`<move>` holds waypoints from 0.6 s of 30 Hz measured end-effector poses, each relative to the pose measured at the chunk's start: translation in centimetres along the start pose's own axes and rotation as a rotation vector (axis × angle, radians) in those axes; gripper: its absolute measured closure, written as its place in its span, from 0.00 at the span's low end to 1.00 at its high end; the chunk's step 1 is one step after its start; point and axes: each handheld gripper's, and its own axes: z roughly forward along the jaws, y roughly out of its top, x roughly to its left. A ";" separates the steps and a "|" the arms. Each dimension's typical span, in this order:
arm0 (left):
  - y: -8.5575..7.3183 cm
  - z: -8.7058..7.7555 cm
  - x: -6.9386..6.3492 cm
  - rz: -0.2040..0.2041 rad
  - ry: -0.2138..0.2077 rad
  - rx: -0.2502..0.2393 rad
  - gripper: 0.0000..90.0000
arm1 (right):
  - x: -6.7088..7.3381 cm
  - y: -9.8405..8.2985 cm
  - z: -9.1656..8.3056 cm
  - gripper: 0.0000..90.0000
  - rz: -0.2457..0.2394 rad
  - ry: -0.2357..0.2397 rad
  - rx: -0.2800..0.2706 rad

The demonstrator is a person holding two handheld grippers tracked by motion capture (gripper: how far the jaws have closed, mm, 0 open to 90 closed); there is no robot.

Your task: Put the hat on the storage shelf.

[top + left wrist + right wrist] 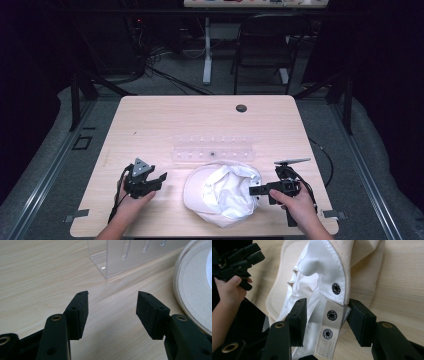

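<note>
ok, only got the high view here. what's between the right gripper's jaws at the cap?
Observer: The snap strap of the cap. The right gripper stands open around it, not clamped.
Operator: snaps visible?
Observer: Three snap studs: two on the strap, one on the white band above.
Operator: left gripper holding anything?
Observer: No. The left gripper is open over bare table, nothing between its jaws.
</note>
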 end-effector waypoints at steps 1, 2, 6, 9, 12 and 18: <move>0.0 0.0 0.0 -0.001 0.000 0.000 0.49 | 0.1 0.0 -0.2 0.57 0.003 0.009 -0.007; 0.0 0.0 0.0 -0.001 0.000 0.000 0.49 | 0.1 0.0 -0.2 0.57 0.003 0.009 -0.007; 0.0 0.0 0.1 0.001 0.001 0.001 0.49 | 0.6 0.3 -0.9 0.58 0.004 0.044 -0.023; 0.0 0.0 0.1 -0.002 0.002 0.001 0.49 | 0.8 0.4 -1.2 0.60 0.007 0.052 -0.023; 0.0 0.0 0.1 -0.005 0.003 0.001 0.49 | 0.9 0.4 -1.2 0.66 0.006 0.046 -0.026; 0.0 0.1 0.1 -0.004 0.004 0.003 0.49 | 0.8 0.5 -1.1 0.74 0.001 0.019 -0.005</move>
